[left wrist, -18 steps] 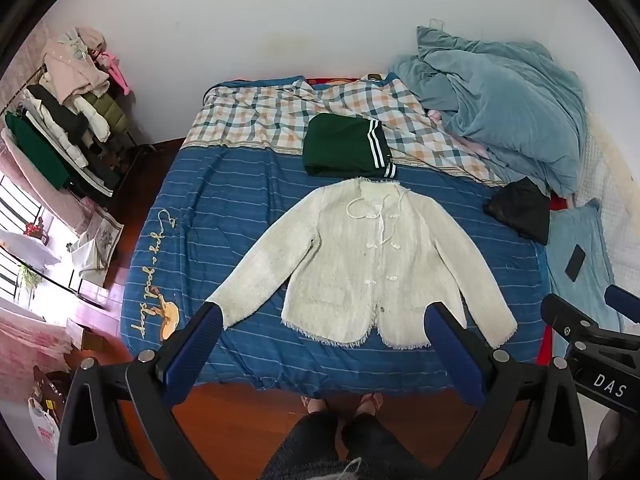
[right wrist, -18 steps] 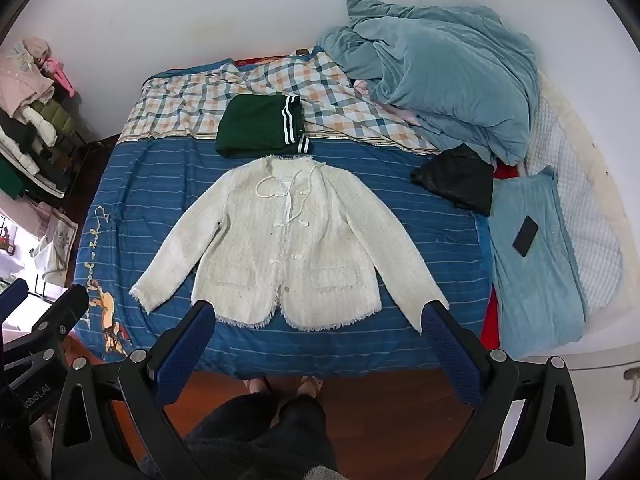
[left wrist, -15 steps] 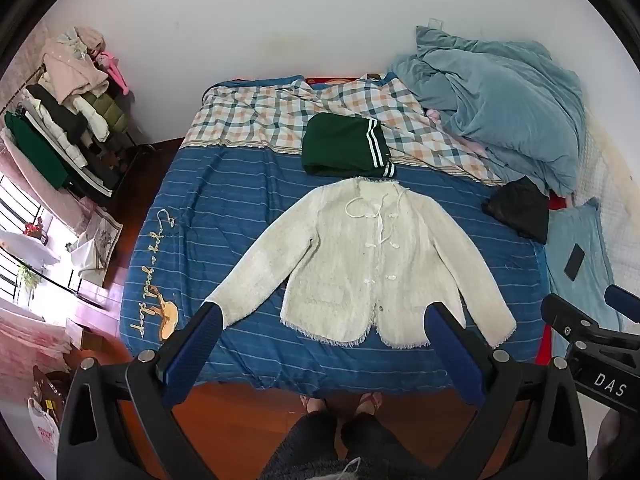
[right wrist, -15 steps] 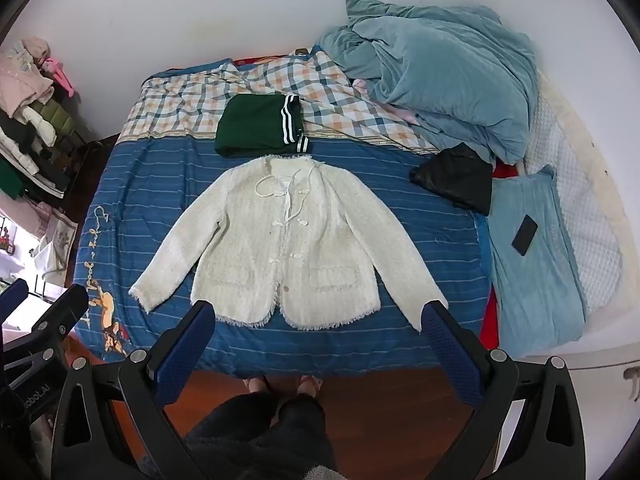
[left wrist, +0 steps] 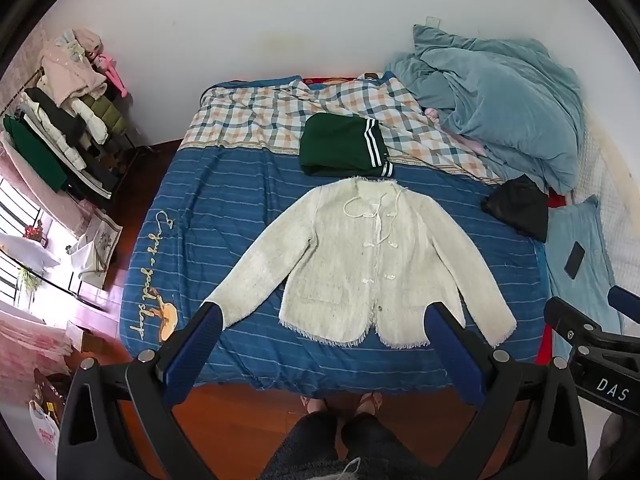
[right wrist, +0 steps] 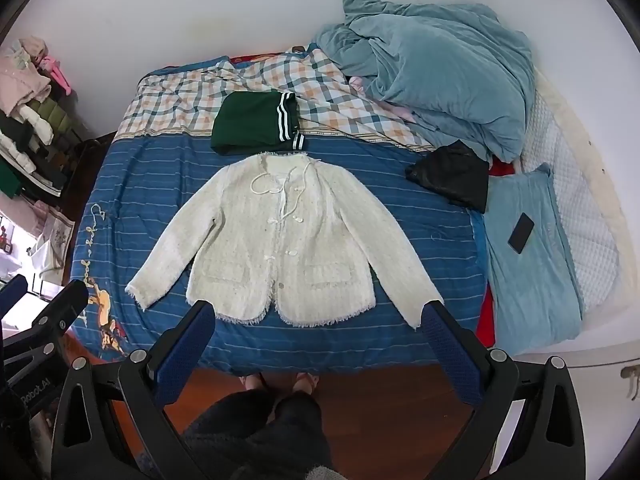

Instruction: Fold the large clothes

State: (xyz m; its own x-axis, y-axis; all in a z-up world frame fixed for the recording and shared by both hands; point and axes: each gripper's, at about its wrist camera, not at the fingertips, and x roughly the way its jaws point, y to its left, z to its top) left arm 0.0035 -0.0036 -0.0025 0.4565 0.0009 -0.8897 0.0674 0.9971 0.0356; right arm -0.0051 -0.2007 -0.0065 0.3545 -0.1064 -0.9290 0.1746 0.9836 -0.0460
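Nothing had changed since a moment before: we held both the left gripper (left wrist: 322, 330) and right gripper (right wrist: 318, 326) wide open, empty, above the unfolded white jacket (left wrist: 360, 260).

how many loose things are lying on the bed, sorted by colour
white: 1, the jacket
green: 1, the folded garment
black: 2, the bundle and the phone
light blue: 2, the quilt and the cloth under the phone
total: 6
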